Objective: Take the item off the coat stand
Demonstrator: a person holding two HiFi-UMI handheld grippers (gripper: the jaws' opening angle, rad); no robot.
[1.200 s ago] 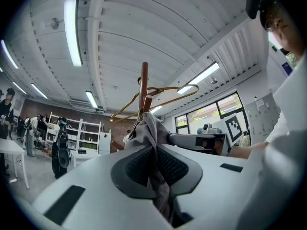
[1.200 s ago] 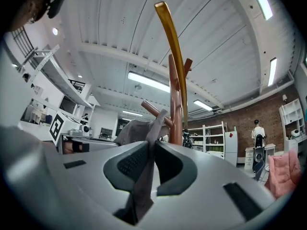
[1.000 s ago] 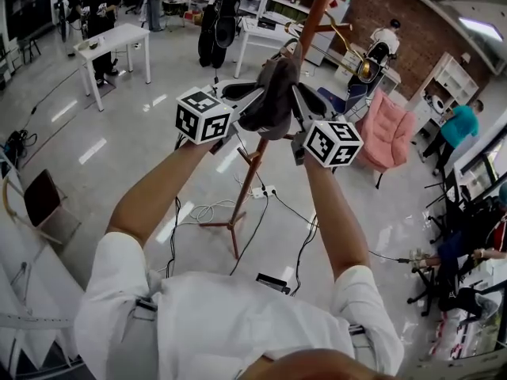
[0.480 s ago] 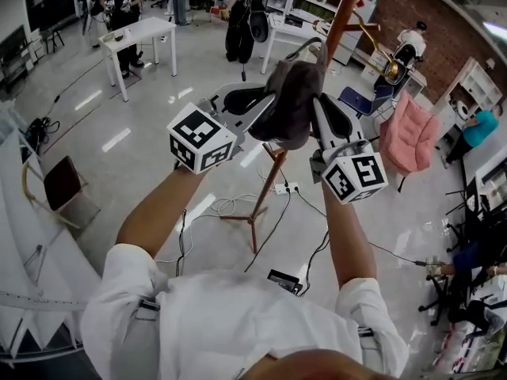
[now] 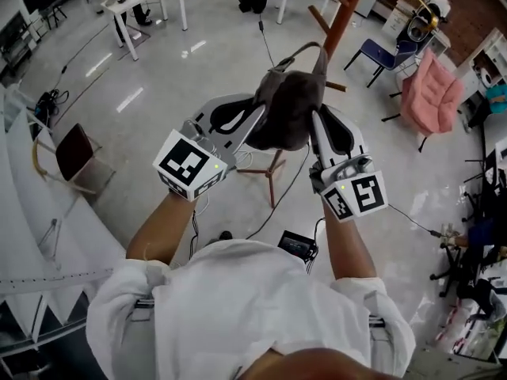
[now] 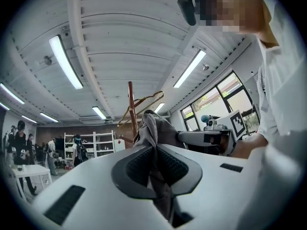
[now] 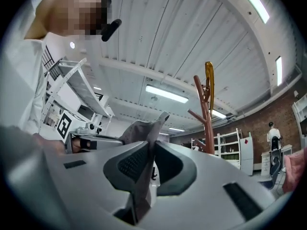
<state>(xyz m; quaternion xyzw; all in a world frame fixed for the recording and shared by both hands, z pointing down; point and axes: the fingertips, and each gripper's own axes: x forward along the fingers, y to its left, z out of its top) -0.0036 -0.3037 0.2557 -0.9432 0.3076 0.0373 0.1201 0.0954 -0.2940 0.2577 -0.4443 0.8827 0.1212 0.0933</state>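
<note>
Our left claw (image 5: 247,117) and right claw (image 5: 317,127) both pinch the dark grey cloth bag (image 5: 287,105). Behind it rises the red-brown wooden coat stand (image 5: 347,10), near a pink armchair (image 5: 432,93).

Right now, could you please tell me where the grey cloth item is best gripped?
Grip the grey cloth item by its thin side edges: the left tool from its left, the right tool from its right, as both pinch it now. It is limp and bulky in the middle, so probably only a flat fold at an edge fits between the pads.
</note>
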